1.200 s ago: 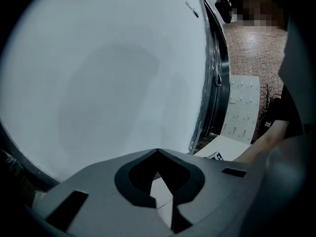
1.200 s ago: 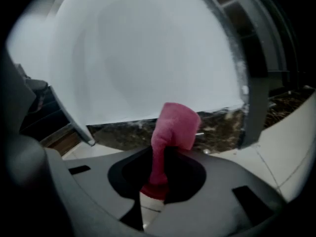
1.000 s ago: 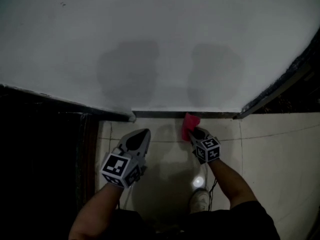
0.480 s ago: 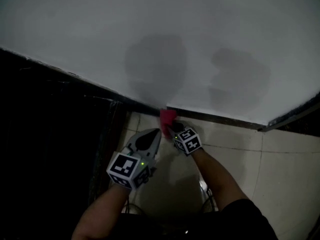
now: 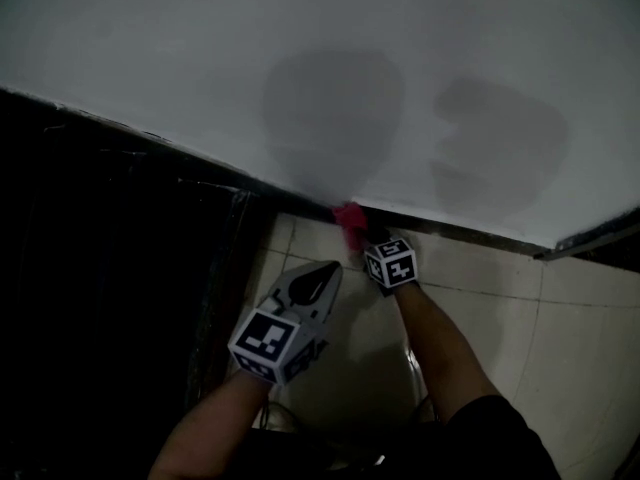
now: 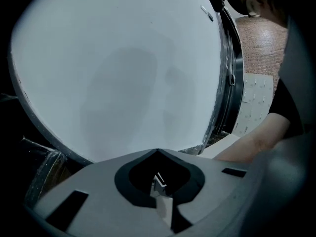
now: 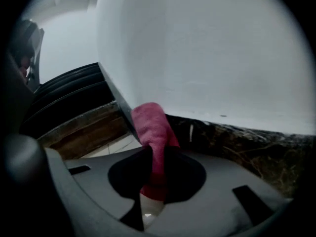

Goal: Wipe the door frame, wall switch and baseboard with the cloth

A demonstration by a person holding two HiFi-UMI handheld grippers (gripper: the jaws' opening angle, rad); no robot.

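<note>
Dim, shadowed wall — fisheye-warped edges

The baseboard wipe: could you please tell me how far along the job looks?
In hand: the right gripper is shut on the red cloth, holding it against the left end of the baseboard. The left gripper is shut and empty. Nothing shows what is already clean; no wall switch is in view.

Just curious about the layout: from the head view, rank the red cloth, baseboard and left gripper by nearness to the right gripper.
1. Red cloth: clamped in the right gripper's jaws.
2. Baseboard: just ahead, at the cloth's tip.
3. Left gripper: lower left, apart.
</note>
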